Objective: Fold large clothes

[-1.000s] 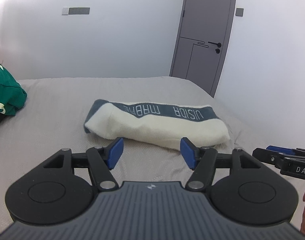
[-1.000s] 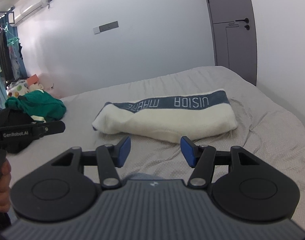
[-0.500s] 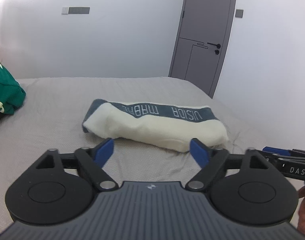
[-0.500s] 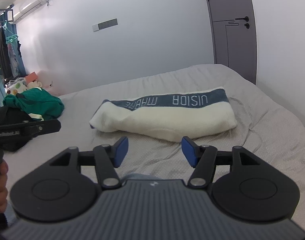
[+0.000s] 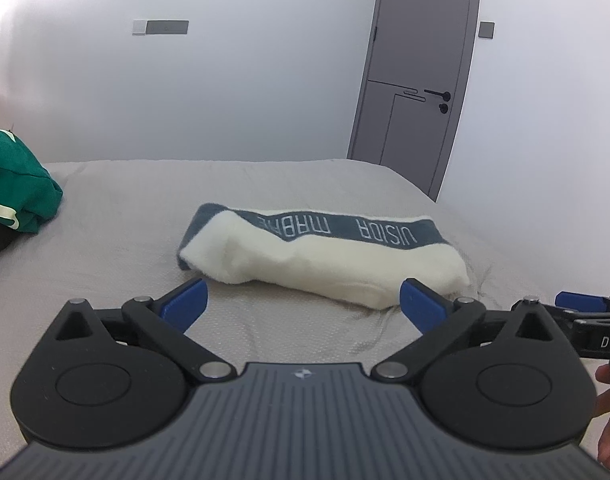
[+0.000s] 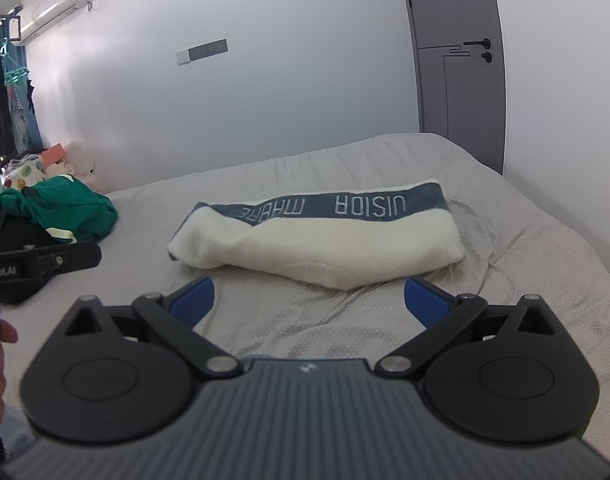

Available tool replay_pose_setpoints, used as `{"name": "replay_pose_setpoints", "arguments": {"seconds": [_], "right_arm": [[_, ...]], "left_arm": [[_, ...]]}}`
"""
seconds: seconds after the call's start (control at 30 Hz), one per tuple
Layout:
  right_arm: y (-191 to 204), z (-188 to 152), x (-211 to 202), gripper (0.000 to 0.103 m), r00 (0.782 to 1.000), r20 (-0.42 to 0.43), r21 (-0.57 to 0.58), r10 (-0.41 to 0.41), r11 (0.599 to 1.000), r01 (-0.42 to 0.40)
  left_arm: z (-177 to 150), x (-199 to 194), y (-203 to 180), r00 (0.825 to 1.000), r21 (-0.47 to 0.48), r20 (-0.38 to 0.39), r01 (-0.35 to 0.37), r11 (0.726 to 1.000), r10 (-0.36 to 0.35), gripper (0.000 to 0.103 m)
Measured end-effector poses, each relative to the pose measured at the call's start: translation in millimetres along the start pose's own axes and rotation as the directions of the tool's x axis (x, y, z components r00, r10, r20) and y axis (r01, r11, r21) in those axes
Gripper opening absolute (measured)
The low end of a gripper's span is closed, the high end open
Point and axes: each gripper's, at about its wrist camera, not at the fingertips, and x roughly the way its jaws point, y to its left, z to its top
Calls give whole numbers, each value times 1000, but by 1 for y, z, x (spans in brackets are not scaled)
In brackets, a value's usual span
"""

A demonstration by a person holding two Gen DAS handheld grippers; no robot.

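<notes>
A folded cream garment (image 5: pixel 337 264) with a grey-blue lettered band lies across the middle of the grey bed (image 5: pixel 125 240); it also shows in the right wrist view (image 6: pixel 329 244). My left gripper (image 5: pixel 303 304) is open and empty, held just short of the garment's near edge. My right gripper (image 6: pixel 309 300) is open and empty, also just in front of the garment. The right gripper's blue tip (image 5: pixel 577 302) shows at the right edge of the left wrist view. The left gripper's black body (image 6: pixel 37 266) shows at the left of the right wrist view.
A crumpled green garment (image 6: pixel 61 208) lies at the bed's far left on a dark item (image 6: pixel 13 232); it also shows in the left wrist view (image 5: pixel 17 188). A grey door (image 5: pixel 417 72) stands behind the bed's right corner. White walls bound the bed at the back and right.
Both grippers have opened wider, the left one first, then the right. Both have drawn slightly nearer the folded garment.
</notes>
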Motion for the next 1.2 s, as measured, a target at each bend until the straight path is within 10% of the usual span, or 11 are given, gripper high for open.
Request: {"name": "replay_pose_setpoints", "arguments": {"seconds": [1.2], "right_arm": [[4,0,5,103,1000,-17,-23,-11,1000,11]], "left_arm": [[0,-5,-3,1000,21,-18,-5,1000,6,103]]}}
